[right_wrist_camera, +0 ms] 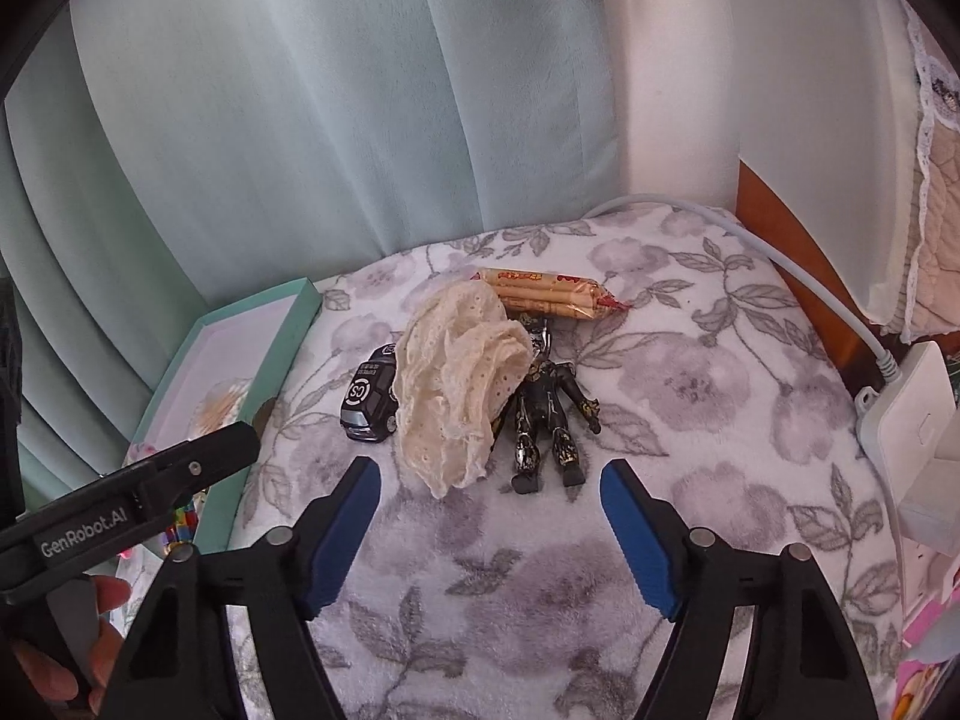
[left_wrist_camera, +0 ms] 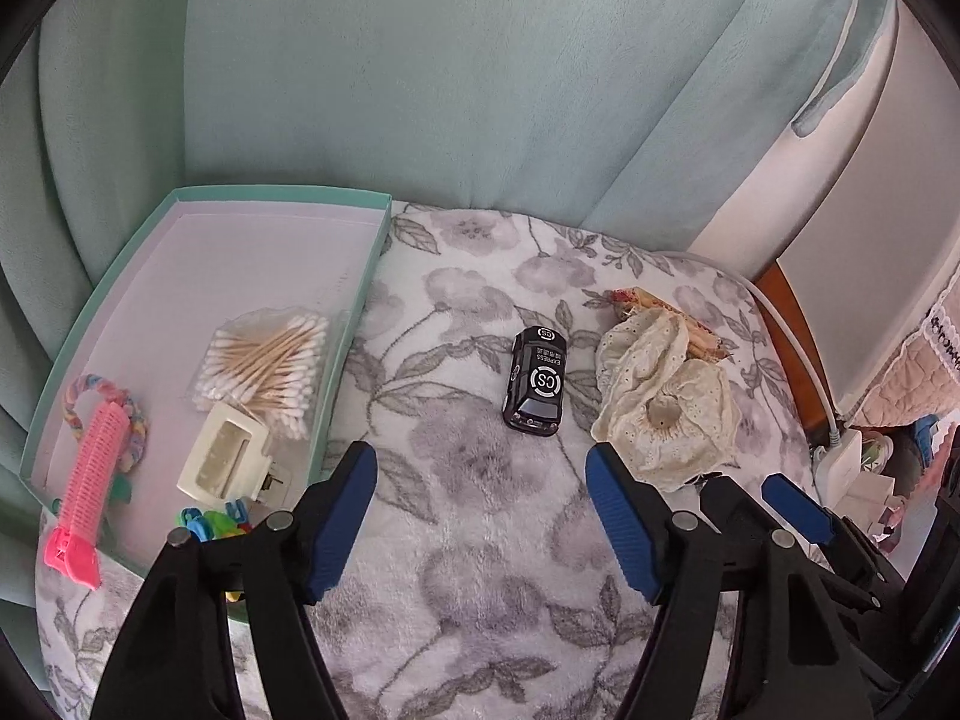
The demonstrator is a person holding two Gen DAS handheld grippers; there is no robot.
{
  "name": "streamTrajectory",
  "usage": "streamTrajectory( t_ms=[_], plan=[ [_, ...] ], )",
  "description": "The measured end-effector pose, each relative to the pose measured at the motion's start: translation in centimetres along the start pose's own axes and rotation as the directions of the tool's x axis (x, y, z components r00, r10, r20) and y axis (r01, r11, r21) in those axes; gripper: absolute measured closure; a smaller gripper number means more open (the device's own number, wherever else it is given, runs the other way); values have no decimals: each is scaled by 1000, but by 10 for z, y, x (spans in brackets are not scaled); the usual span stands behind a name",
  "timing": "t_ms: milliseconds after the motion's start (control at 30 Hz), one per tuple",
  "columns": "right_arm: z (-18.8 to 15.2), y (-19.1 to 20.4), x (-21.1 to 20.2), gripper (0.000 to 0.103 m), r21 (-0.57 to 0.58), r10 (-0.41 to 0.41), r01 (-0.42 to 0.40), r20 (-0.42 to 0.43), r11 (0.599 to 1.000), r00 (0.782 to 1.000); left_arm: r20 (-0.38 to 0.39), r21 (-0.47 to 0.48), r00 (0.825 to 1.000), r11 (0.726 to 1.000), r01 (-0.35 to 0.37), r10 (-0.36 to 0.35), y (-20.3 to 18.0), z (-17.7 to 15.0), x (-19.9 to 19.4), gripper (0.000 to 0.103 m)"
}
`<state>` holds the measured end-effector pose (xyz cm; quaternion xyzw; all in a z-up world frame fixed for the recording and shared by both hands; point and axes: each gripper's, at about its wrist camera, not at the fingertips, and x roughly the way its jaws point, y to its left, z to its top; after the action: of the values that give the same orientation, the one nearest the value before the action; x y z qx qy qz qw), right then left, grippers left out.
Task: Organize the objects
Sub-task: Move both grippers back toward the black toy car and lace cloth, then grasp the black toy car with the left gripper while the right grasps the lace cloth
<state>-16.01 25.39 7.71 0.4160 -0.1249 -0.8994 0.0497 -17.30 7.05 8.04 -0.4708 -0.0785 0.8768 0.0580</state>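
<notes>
Surface: floral blanket [left_wrist_camera: 480,540], soft and yielding; cannot tell what lies under it. Curtain [left_wrist_camera: 420,90] behind, from 10 to 1 o'clock.

Tray [left_wrist_camera: 360,276], mint rim, at 9–10 o'clock in the left view. Already inside: cotton swabs [left_wrist_camera: 261,363], cream clip [left_wrist_camera: 222,462], pink roller [left_wrist_camera: 90,492], braided ring [left_wrist_camera: 75,393]. Far half of the tray floor is bare.

Loose on the blanket: lace cloth [right_wrist_camera: 456,396] at 12 o'clock in the right view, draped partly over the figure [right_wrist_camera: 546,414], which lies just beside it toward 1 o'clock. Snack pack [right_wrist_camera: 552,291] behind the cloth, touching it. Toy car [left_wrist_camera: 536,381] at 12 o'clock in the left view, apart from the tray, just left of the cloth.

Left tongs [left_wrist_camera: 480,516]: apart, empty, low over the blanket, car centred ahead between them. Right tongs [right_wrist_camera: 489,531]: apart, empty, facing cloth and figure.

Judgement: roughly half sorted; four items remain out. Step in hand looks like the left tongs taking the car.

Method notes:
- Car sits lengthwise along the approach, so close across its narrow sides, mid-body, not on the wheels.
- Press down slightly; the blanket gives, and a high grip could slip off the glossy roof.
- Set it on the tray's bare far half, clear of the swabs.
- The cloth overlaps the figure: lift the cloth first, or the figure may drag.
</notes>
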Motion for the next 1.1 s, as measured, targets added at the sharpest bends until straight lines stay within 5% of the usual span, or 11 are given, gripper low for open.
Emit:
streamTrajectory(
  t_ms=[900,1100],
  plan=[
    [12,8,47,86,-22,52,-52,-29,998,998,-64,33,995,996,82,-79,-14,22,60,50],
    [10,5,49,88,-15,69,-69,-23,997,997,-81,37,993,995,91,-88,-18,23,70,54]
  ],
)
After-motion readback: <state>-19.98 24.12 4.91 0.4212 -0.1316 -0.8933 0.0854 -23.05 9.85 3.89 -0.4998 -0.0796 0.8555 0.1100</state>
